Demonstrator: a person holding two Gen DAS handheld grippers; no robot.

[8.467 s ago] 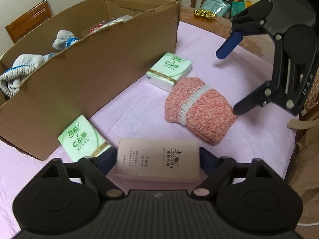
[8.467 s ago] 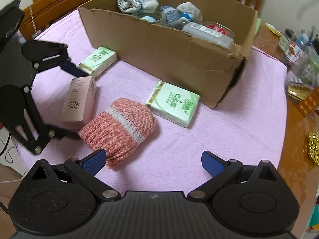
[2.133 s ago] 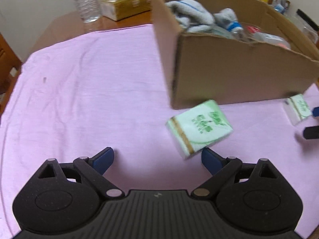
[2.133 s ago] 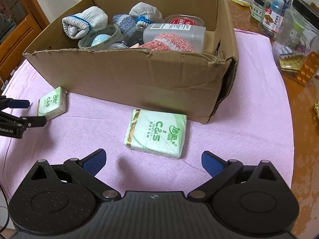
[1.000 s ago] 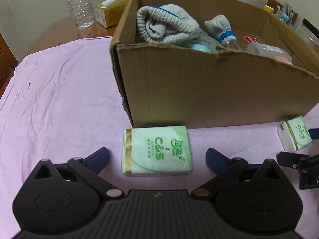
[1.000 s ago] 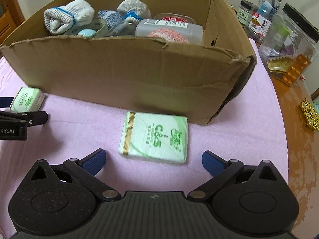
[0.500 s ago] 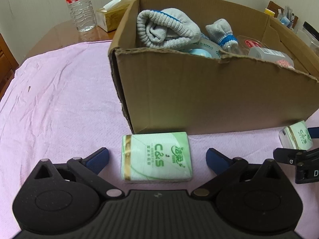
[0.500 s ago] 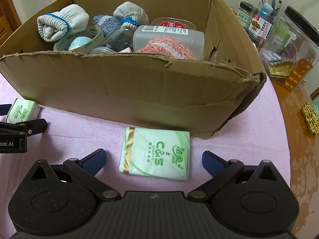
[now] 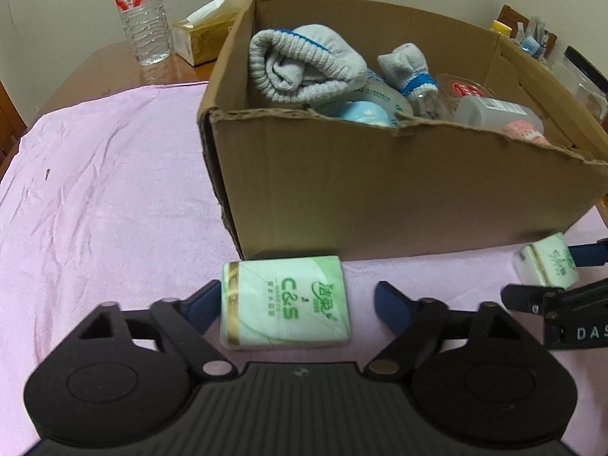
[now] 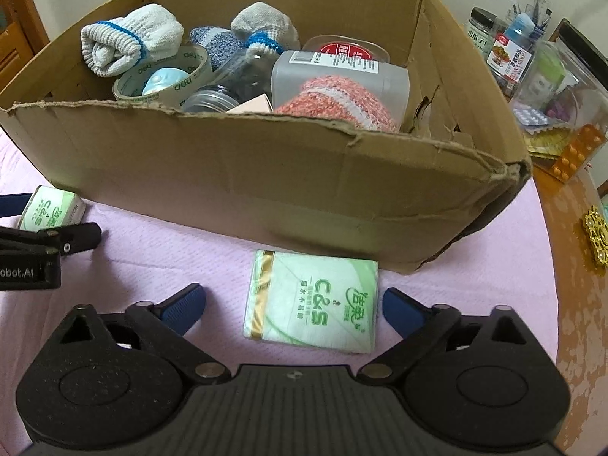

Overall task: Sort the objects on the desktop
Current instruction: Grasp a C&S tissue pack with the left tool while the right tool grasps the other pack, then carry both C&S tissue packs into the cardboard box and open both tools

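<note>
Two green C&S tissue packs lie on the pink cloth in front of a cardboard box [image 9: 399, 205] [image 10: 266, 174]. One pack [image 9: 285, 302] lies between the fingers of my open left gripper [image 9: 296, 300]; the left finger is close to it. The other pack [image 10: 313, 306] lies between the fingers of my open right gripper [image 10: 294, 304]. Each pack also shows in the other view, far right in the left wrist view [image 9: 547, 266] and far left in the right wrist view [image 10: 51, 209], between the other gripper's fingers. The box holds rolled socks [image 10: 129, 40], a tape roll [image 10: 163, 72], a pink knitted sock [image 10: 342, 100] and a plastic container [image 10: 342, 66].
A water bottle [image 9: 140, 11] and a tissue box [image 9: 205, 38] stand on the wooden table beyond the cloth at the left. Jars, pill packs and clutter [image 10: 543, 76] crowd the right side. A gold ornament [image 10: 596, 239] lies at the right edge.
Both grippers have moved forward around their tissue packs, and the fingers have narrowed a little. The packs have not moved.
</note>
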